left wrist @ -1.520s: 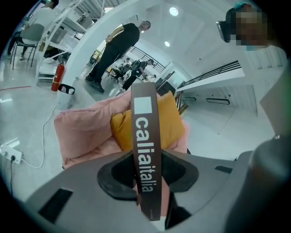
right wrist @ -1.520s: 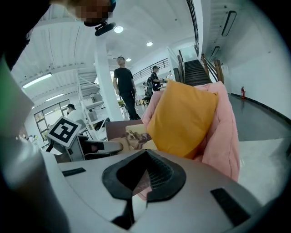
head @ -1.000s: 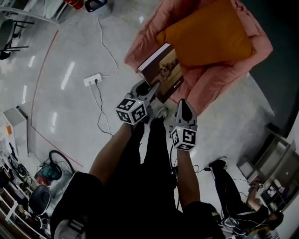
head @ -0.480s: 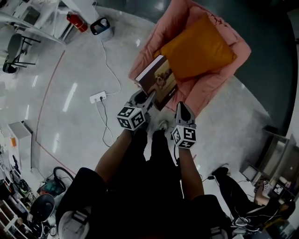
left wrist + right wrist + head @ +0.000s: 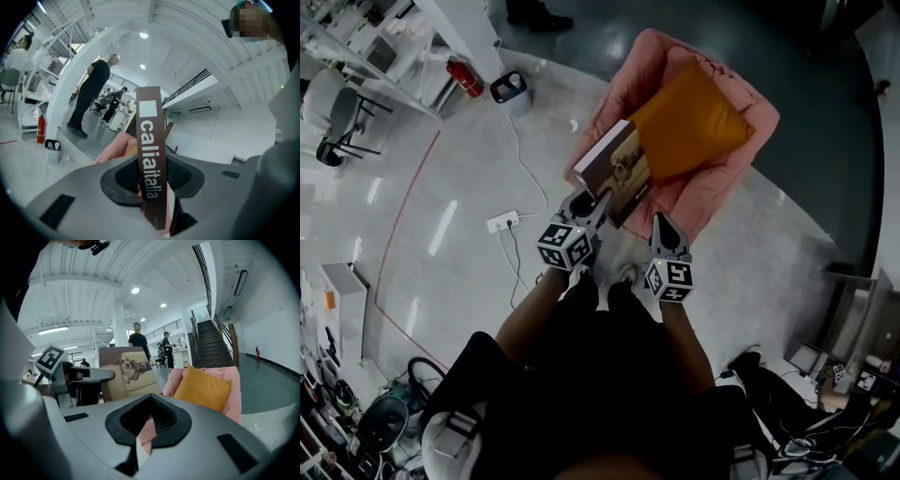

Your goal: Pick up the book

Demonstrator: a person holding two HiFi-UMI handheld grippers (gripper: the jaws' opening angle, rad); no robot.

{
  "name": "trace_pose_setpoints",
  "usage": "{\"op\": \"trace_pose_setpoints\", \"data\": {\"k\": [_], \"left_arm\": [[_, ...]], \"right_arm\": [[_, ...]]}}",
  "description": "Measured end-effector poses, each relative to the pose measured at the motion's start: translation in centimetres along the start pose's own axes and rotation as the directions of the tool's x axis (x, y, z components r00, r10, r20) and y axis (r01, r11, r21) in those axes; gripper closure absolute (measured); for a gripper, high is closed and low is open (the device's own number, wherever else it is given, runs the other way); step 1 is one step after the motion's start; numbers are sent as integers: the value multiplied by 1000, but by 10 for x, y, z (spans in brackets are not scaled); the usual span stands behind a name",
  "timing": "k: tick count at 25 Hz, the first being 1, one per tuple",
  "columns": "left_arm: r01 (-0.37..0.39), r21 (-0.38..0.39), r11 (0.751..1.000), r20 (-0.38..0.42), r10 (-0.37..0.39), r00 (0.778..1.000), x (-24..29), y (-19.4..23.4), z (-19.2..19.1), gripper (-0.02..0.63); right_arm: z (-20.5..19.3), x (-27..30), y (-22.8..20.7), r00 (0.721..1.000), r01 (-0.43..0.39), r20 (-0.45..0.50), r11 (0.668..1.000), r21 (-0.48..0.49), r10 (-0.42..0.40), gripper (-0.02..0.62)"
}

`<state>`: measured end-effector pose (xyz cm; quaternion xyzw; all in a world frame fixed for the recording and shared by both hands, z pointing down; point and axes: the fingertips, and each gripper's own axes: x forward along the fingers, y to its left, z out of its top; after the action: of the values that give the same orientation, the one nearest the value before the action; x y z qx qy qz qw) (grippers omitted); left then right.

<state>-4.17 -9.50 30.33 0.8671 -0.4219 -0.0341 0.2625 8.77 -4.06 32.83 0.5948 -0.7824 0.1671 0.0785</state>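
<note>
One brown hardcover book (image 5: pixel 619 172), dog photo on cover, upright in air, gripped at spine edge by left gripper (image 5: pixel 596 202); jaws part-open, pressing on both covers. Book over near-left edge of one pink padded armchair (image 5: pixel 712 192), just left of one orange square cushion (image 5: pixel 689 127). Book's near corner hidden behind left gripper; left gripper view shows only white-lettered spine. Right gripper (image 5: pixel 664 228) just right of left one, jaws nearly together, empty. Both forearms stretched toward armchair, side by side.

Orange cushion (image 5: pixel 689 120) on pink armchair (image 5: pixel 712 192); power strip (image 5: pixel 502 222) on floor (image 5: pixel 441 159).
</note>
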Motion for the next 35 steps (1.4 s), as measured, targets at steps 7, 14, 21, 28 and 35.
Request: {"op": "trace_pose_setpoints", "data": {"k": [7,14,21,28,35], "left_arm": [[-26,109,994,34,23,999,-11,-19,29,462],[-63,148,987,55,56,997,-30,-37,33,462],[-99,220,970,74,85,994,-45,-55,36,462],[-98,249,963,64,85,994,-46,-59,18,462],[-91,288,953,58,77,995,-46,-64,12,462]], "right_arm": [[35,-23,8,998,-24,58,999,-27,25,592],[58,-43,7,995,-9,100,1000,-10,10,592],[69,-62,5,992,4,125,1000,-25,-1,592],[63,-65,7,992,3,127,1000,-11,-2,592],[65,-64,6,991,7,132,1000,-21,-4,593]]}}
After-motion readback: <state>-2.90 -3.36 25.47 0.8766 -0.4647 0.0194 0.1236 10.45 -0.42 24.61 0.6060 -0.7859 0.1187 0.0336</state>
